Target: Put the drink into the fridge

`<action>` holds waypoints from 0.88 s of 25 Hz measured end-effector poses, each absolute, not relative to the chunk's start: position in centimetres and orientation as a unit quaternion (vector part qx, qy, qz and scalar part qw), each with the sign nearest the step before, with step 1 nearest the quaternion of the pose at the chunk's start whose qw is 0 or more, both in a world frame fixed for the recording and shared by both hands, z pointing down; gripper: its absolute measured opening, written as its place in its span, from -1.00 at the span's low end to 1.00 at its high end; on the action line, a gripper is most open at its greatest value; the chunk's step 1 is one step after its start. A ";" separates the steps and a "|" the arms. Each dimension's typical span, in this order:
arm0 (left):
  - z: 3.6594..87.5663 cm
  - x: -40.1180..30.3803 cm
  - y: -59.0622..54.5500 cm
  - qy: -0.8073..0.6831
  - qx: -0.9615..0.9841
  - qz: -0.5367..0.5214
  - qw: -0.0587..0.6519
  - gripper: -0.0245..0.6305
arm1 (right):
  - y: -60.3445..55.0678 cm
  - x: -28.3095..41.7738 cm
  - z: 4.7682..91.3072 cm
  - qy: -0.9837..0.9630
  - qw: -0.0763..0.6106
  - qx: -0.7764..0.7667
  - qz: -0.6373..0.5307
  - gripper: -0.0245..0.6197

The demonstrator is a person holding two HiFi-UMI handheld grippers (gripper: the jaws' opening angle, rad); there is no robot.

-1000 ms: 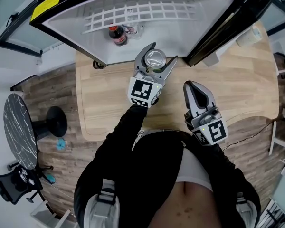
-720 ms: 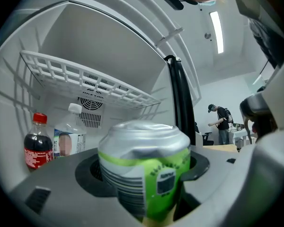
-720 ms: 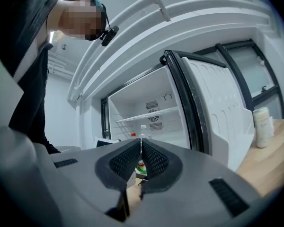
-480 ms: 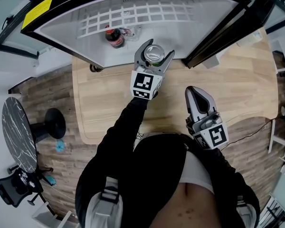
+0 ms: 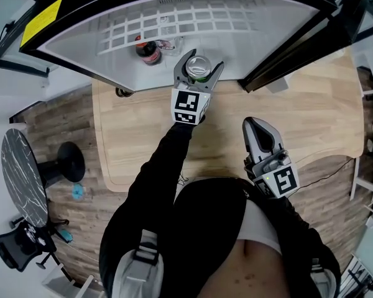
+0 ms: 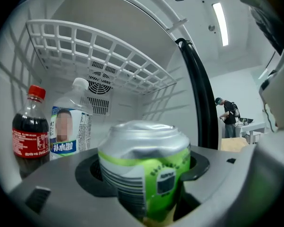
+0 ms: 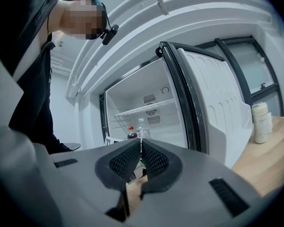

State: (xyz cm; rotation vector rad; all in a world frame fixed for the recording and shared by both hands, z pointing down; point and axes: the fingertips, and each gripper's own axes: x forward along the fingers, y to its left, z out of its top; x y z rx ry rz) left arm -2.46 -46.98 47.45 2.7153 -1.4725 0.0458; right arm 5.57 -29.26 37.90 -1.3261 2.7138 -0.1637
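The left gripper [image 5: 199, 61] holds a small green and silver drink can [image 6: 144, 167]. Its 2 fingers squeeze the can from both sides. The can stands up straight, and its top rim looks a bit dented. It is at the front of the open white fridge with the black frame [image 5: 267, 23], below the white wire shelf [image 6: 99, 51]. I cannot tell if the can touches the fridge floor.

Farther in, on the left, 2 bottles stand close together. One is a dark cola bottle with a red cap [image 6: 31, 126]. The other is a clear water bottle with a blue and white label [image 6: 71, 122]. A round fan grille [image 6: 100, 82] sits on the back wall behind them.

The right gripper [image 5: 256, 124] is over the light wooden table [image 5: 323, 117], near the person's body and well apart from the can. Its 2 fingers are pressed together with nothing between them. The white fridge door [image 7: 217, 93] stands open on the right. A cream plastic bottle [image 7: 261, 122] stands on the table just past the door.
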 end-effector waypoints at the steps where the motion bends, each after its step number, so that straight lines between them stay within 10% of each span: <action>1: 47.6 -2.5 -47.2 -0.477 0.879 0.017 0.027 0.11 | -29.2 5.5 38.4 0.895 0.048 -0.438 -0.068 -0.83; 22: 48.3 -2.6 -50.8 -0.490 0.871 0.028 0.031 0.11 | -29.5 5.2 41.7 0.894 0.012 -0.426 -0.137 -0.83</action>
